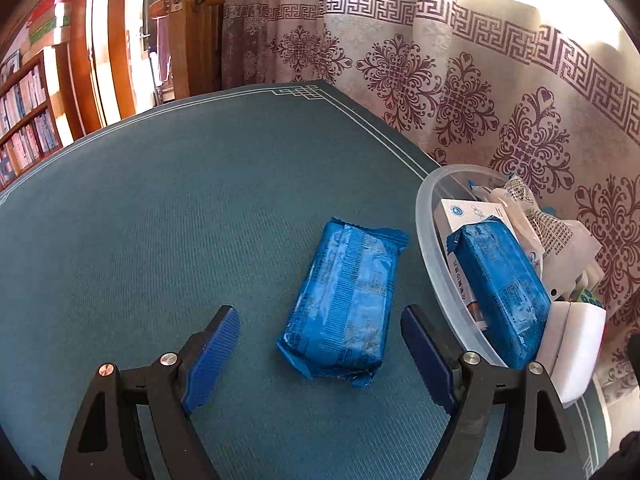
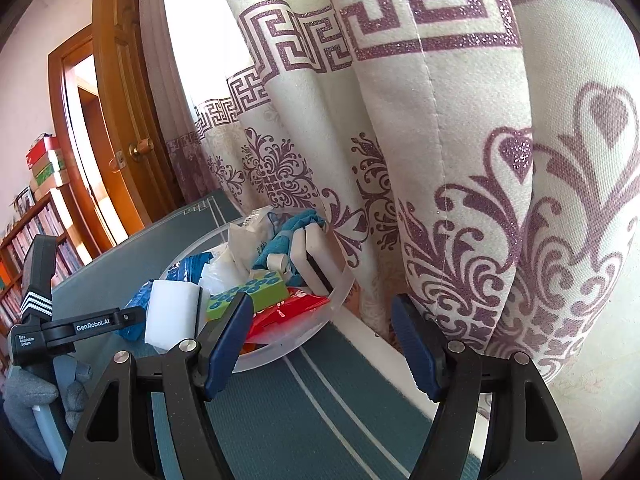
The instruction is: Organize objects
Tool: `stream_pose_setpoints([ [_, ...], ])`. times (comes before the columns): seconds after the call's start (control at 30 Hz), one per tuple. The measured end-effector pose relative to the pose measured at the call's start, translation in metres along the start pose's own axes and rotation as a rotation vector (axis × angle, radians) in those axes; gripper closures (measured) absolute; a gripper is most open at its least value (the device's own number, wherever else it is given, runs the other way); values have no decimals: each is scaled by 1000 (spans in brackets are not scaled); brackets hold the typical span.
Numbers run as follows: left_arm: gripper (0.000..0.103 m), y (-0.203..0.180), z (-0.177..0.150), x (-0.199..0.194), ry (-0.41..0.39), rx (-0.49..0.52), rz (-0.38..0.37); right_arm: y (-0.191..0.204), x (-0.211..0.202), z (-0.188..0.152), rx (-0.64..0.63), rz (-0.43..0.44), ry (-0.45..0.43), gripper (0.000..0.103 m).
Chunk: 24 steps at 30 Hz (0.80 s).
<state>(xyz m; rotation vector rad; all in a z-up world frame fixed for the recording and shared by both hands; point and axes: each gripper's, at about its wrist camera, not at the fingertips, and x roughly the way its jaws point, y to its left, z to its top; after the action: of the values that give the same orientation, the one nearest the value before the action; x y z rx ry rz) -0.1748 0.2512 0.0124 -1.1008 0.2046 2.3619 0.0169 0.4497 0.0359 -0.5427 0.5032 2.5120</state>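
A: Left gripper (image 1: 320,344)?
B: Jaws apart, empty; flat blue foil packet (image 1: 344,300) lies on green table mat (image 1: 160,220) between the pads, untouched.
A: Right gripper (image 2: 320,344)?
B: Apart, empty. Beyond, round clear plastic tub (image 1: 430,216) holds a second blue packet (image 1: 500,280).

Blue crinkled packet (image 1: 340,304) lies flat on mat, between left fingers, touching neither; second blue packet (image 1: 498,288) right of right finger, in clear tub (image 1: 425,216).

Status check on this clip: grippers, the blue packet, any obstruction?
Left gripper open, straddling blue packet on table, pads clear. Right gripper open, empty, beside full clear tub. Nothing blocking.
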Motion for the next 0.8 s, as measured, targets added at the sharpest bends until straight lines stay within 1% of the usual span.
stream_pose_setpoints([
  [0.07, 23, -7, 1, 6, 17, 43, 20, 0, 1, 0, 1, 0, 2, 30],
  [0.1, 30, -10, 1, 9, 29, 64, 40, 0, 1, 0, 2, 0, 2, 31],
  [0.13, 36, -13, 2, 10, 23, 88, 64, 0, 1, 0, 3, 1, 2, 31],
  [0.17, 40, -15, 2, 10, 19, 101, 60, 0, 1, 0, 2, 1, 2, 31],
  [0.2, 48, -16, 2, 9, 19, 108, 54, 0, 1, 0, 2, 1, 2, 30],
  [0.23, 51, -17, 2, 9, 17, 111, 57, 0, 2, 0, 3, 1, 2, 30],
  [0.27, 52, -16, 1, 8, 16, 111, 59, 0, 2, 0, 4, 2, 3, 30],
  [0.3, 56, -16, 1, 8, 10, 106, 62, 0, 2, 0, 3, 2, 3, 30],
  [0.4, 58, -12, 1, 4, -10, 72, 85, 2, 1, -1, -4, 1, -4, 31],
  [0.53, 58, -10, 9, -10, -60, 23, 63, 8, -2, -1, -26, -3, -29, 31],
  [0.6, 58, -16, 18, -17, -72, 17, 21, 12, -4, -2, -43, -5, -43, 30],
  [0.73, 58, -42, 32, -19, -59, 42, -70, 18, -5, -3, -61, -4, -55, 30],
  [0.8, 58, -55, 38, -18, -47, 54, -102, 18, -4, -3, -58, -3, -56, 31],
])
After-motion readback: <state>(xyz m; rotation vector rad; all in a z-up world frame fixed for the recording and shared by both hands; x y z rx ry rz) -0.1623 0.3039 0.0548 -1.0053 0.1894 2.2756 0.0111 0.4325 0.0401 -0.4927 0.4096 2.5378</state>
